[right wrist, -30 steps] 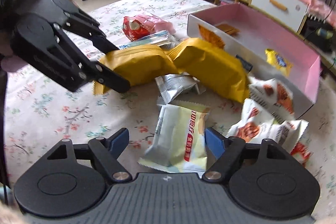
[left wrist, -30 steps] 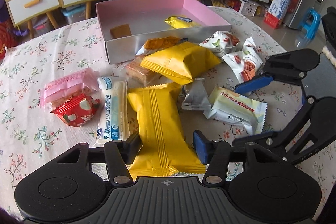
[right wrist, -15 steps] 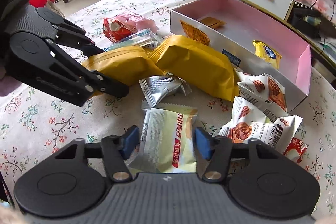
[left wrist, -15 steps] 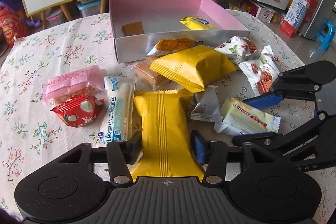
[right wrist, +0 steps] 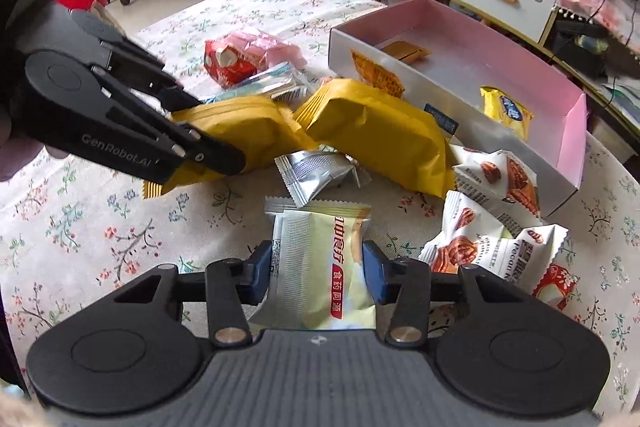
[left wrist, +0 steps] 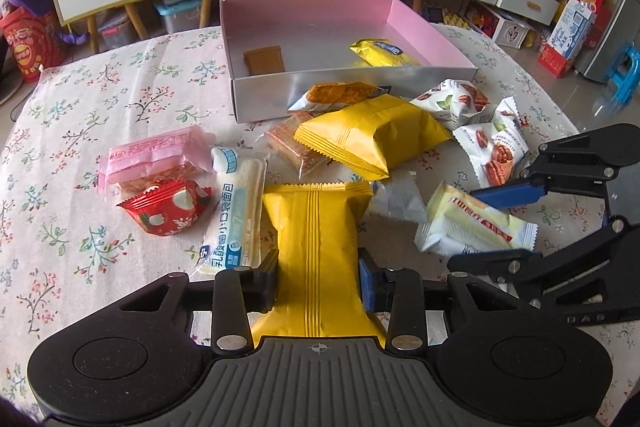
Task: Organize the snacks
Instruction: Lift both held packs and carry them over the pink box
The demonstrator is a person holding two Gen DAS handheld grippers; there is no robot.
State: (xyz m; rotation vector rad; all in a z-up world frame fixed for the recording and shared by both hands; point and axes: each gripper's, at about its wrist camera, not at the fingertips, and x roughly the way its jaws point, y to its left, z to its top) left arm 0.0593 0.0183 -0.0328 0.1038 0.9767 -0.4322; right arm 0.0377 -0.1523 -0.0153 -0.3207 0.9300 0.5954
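Snack packets lie loose on a flowered tablecloth in front of a pink box (left wrist: 312,3) (right wrist: 576,131). In the left wrist view my left gripper (left wrist: 318,279) has its jaws closing on a long yellow packet (left wrist: 316,219), whose wrapper is pinched narrow between the pads. The right wrist view shows that left gripper (right wrist: 208,131) holding the near end of the same yellow packet (right wrist: 248,123). My right gripper (right wrist: 318,267) (left wrist: 496,227) is closing its jaws on a pale yellow-green packet (right wrist: 320,239) (left wrist: 452,227), with both blue pads against its sides.
A second yellow packet (left wrist: 372,139), a silver packet (left wrist: 400,199), pecan packets (left wrist: 496,151), an orange cracker pack (left wrist: 336,95), a white bread pack (left wrist: 236,215), and red (left wrist: 164,207) and pink (left wrist: 156,155) packets surround them. The box holds a brown piece (left wrist: 264,59) and a small yellow pack (left wrist: 380,53).
Both grippers' jaws have narrowed from wide apart to pressing on their packets. The yellow packet now bulges above the left pads. Neither hand has shifted much.
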